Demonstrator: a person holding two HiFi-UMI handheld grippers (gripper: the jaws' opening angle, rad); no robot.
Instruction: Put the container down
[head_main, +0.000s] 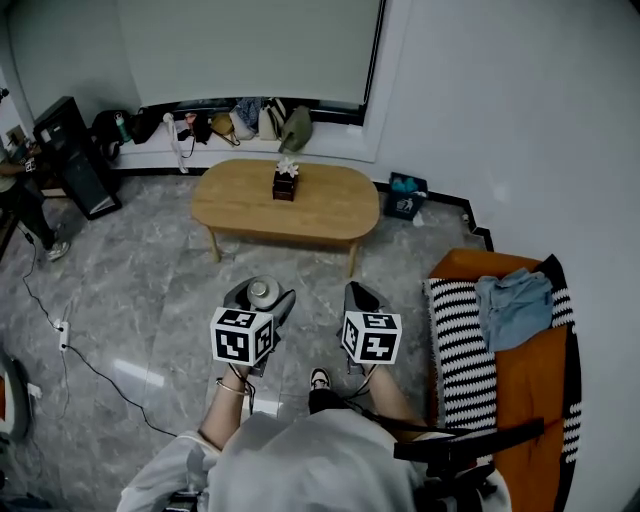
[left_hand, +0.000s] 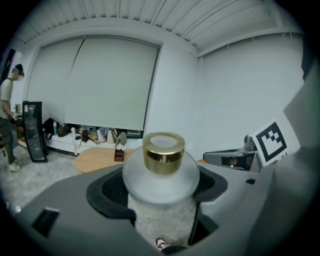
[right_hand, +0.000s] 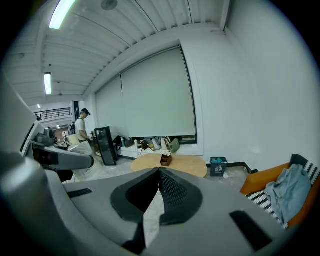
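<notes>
While the left gripper clamps its jaws on the sides of the frosted container, which is upright, gold-capped and clear of any surface, the right gripper has its jaws pressed together on nothing. Grey marbled floor lies beneath both. Farther off stands an oval wooden table bearing a small dark box. Beyond it, bags line a low sill under a drawn blind. To the right are a blue bin and an orange sofa with a striped cushion. A person stands at the far left.
</notes>
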